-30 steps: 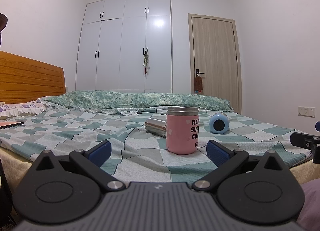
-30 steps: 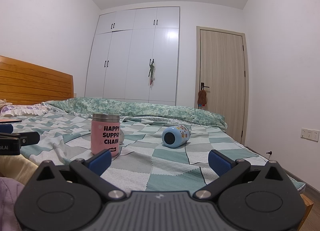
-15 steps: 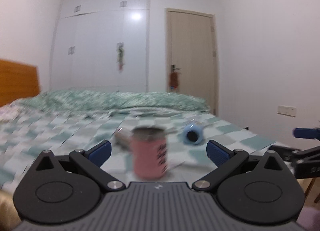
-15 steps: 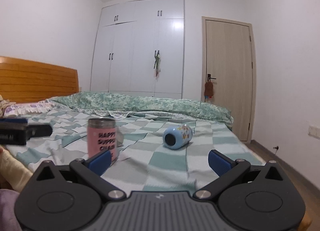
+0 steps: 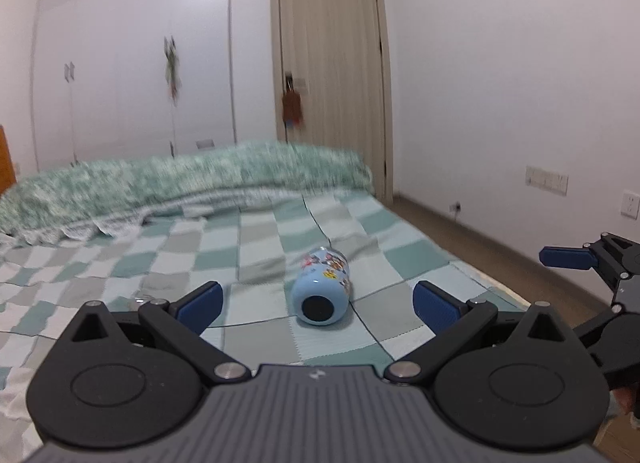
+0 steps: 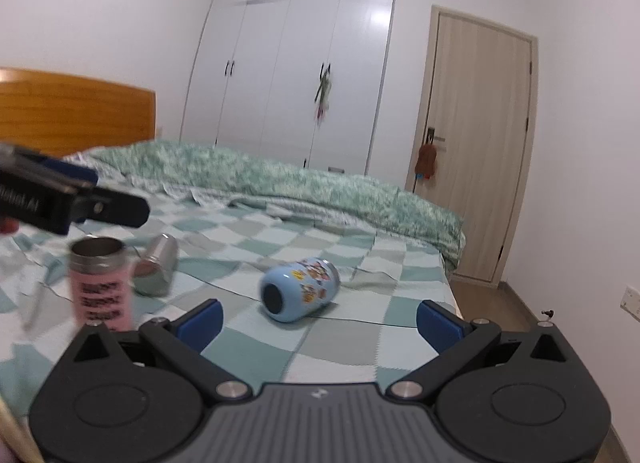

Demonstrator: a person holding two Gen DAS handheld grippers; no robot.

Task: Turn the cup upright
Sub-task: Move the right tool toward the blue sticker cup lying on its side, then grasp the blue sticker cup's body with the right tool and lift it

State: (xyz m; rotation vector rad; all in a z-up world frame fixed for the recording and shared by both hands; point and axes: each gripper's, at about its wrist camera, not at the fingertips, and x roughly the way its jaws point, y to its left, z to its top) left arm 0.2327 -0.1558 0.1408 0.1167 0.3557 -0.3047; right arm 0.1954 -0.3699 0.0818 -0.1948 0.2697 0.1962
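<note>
A light blue cup with cartoon stickers (image 5: pixel 321 289) lies on its side on the checked bedspread, its dark round end toward me; it also shows in the right wrist view (image 6: pixel 298 289). My left gripper (image 5: pixel 318 303) is open and empty, the cup lying just beyond and between its blue fingertips. My right gripper (image 6: pixel 319 321) is open and empty, a little short of the cup. The right gripper shows at the right edge of the left wrist view (image 5: pixel 592 263). The left gripper shows at the left of the right wrist view (image 6: pixel 68 199).
A pink cup with a steel rim (image 6: pixel 101 283) stands upright on the bed at left. A steel cup (image 6: pixel 158 270) lies on its side behind it. A rolled green quilt (image 6: pixel 280 183) lies across the far side. The bed's right edge (image 5: pixel 480 275) drops to the floor.
Both grippers have risen and moved in over the bed. The left one has swung right, from facing the pink cup to facing the blue cup. Both stay open.
</note>
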